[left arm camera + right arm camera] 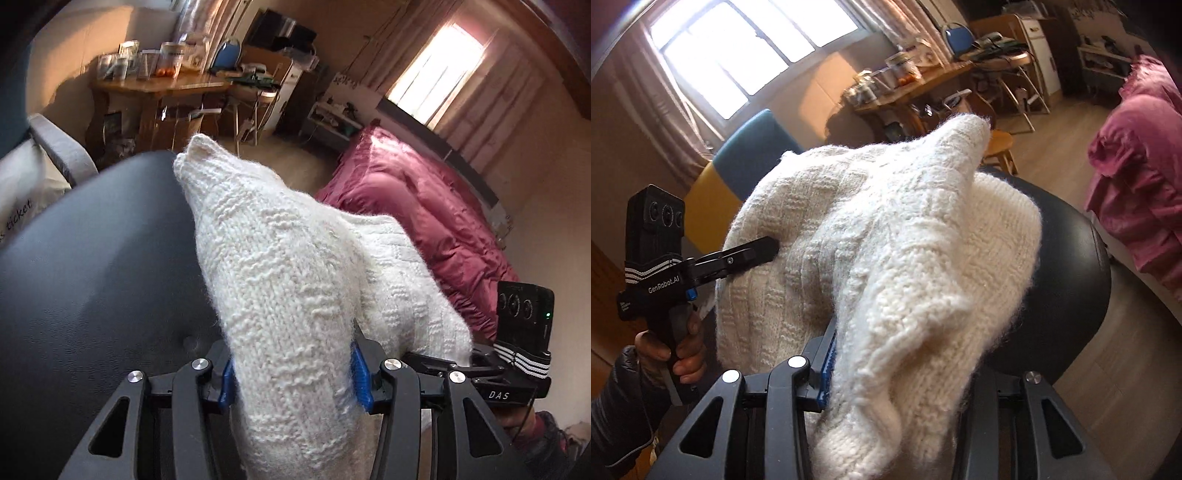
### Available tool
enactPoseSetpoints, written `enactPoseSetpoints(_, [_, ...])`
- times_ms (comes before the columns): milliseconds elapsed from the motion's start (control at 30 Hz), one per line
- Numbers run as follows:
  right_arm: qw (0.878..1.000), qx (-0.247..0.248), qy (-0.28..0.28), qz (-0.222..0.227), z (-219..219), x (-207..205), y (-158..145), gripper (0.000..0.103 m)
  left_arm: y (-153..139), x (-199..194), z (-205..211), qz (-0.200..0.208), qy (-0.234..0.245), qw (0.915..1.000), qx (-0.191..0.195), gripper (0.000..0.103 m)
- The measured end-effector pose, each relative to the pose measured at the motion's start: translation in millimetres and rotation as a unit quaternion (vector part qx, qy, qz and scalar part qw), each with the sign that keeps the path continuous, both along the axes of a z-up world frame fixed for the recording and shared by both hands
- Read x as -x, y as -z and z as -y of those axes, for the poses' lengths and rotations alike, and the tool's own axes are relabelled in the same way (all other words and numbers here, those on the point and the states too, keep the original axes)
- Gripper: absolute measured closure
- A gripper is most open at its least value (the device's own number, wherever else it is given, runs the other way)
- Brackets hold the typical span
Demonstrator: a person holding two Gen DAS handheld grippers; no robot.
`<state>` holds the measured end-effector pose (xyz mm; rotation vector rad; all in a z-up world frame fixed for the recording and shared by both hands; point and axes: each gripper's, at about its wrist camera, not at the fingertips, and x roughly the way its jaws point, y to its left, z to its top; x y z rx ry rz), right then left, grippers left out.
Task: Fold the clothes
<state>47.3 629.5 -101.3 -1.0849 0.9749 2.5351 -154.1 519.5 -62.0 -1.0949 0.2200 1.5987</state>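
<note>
1. My left tool (pixel 291 376) clamps a bunched fold of the cream, chunky-knit wool sweater (pixel 280 266).
2. My right tool (pixel 897 369) grips another fold, above the round black padded stool (pixel 1075 258).

Sweater (pixel 280 280): fuzzy cream knit wool, ribbed relief. Seat (pixel 92 258): smooth dark leatherette, soft sheen. Left gripper (pixel 291 376): matt black plastic, blue ridged pads (pixel 360 376), bright metal screws. Bed quilt (pixel 417 206): crinkled pink cloth.
</note>
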Motion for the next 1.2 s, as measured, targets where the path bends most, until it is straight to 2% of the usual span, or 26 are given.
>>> enactPoseSetpoints(67, [1.000, 0.020, 0.001, 0.017, -6.5, 0.6, 25.9, 0.061, 30.2, 3.2, -12.4, 0.000, -0.002, 0.9990, 0.045, 0.052])
enactPoseSetpoints(133, [0.999, 0.052, 0.010, -0.006, -13.6, -6.3, 34.0, 0.054, 43.9, 9.2, -6.0, 0.008, -0.007, 0.9990, 0.043, 0.045])
enactPoseSetpoints(200, [0.997, 0.071, 0.018, -0.031, -19.6, -14.6, 33.3, 0.052, 45.4, 19.8, 0.5, 0.045, -0.016, 0.9982, 0.037, 0.039])
enactPoseSetpoints(267, [0.998, 0.052, 0.021, -0.042, -19.7, -21.7, 22.7, 0.052, 39.5, 23.8, 7.5, 0.044, -0.021, 0.9981, 0.039, 0.037])
enactPoseSetpoints(333, [0.998, 0.034, 0.025, -0.052, -19.8, -28.9, 12.0, 0.052, 27.5, 24.4, 17.5, 0.026, -0.032, 0.9985, 0.035, 0.037])
enactPoseSetpoints(400, [0.997, -0.026, 0.033, -0.067, -12.1, -37.7, -14.4, 0.052, 13.8, 25.7, 29.2, 0.005, -0.050, 0.9984, 0.028, 0.036])
enactPoseSetpoints(500, [0.987, -0.130, 0.036, -0.091, 3.3, -45.7, -59.4, 0.052, -9.4, 22.4, 44.4, -0.021, -0.076, 0.9969, -0.008, 0.035])
enactPoseSetpoints(600, [0.972, -0.217, -0.020, -0.085, 35.3, -13.5, -85.5, 0.052, -24.5, 6.1, 34.8, -0.040, -0.060, 0.9969, -0.030, 0.034])
enactPoseSetpoints(667, [0.967, -0.242, -0.065, -0.056, 48.0, 12.3, -80.5, 0.052, -25.1, -6.4, 18.0, -0.040, -0.035, 0.9981, -0.030, 0.034])
enactPoseSetpoints(733, [0.968, -0.237, -0.069, -0.045, 47.6, 13.3, -66.8, 0.054, -15.5, -17.4, 4.5, -0.049, -0.017, 0.9986, -0.011, 0.034])
enactPoseSetpoints(833, [0.972, -0.222, -0.059, -0.037, 42.3, 5.9, -44.5, 0.056, 25.1, -23.2, -10.5, -0.047, -0.005, 0.9974, 0.055, 0.035])
enactPoseSetpoints(867, [0.974, -0.217, -0.056, -0.035, 40.5, 3.4, -37.1, 0.056, 34.3, -28.5, -10.8, -0.066, -0.004, 0.9960, 0.060, 0.035])
enactPoseSetpoints(933, [0.977, -0.207, -0.050, -0.030, 37.0, -1.6, -22.3, 0.056, 35.9, -39.2, -7.6, -0.100, -0.006, 0.9939, 0.047, 0.035])
enactPoseSetpoints(1033, [0.980, -0.192, -0.040, -0.022, 31.7, -9.1, 0.0, 0.057, 32.6, -39.3, -8.5, -0.100, -0.021, 0.9937, 0.046, 0.034])
enactPoseSetpoints(1100, [0.983, -0.182, -0.033, -0.017, 28.2, -14.1, 14.9, 0.057, 24.1, -42.5, -5.3, -0.116, -0.040, 0.9914, 0.046, 0.032])
enactPoseSetpoints(1200, [0.986, -0.164, 0.009, -0.024, 31.1, -21.6, -0.9, 0.056, 6.6, -48.2, 8.2, -0.153, -0.100, 0.9812, 0.061, 0.026])
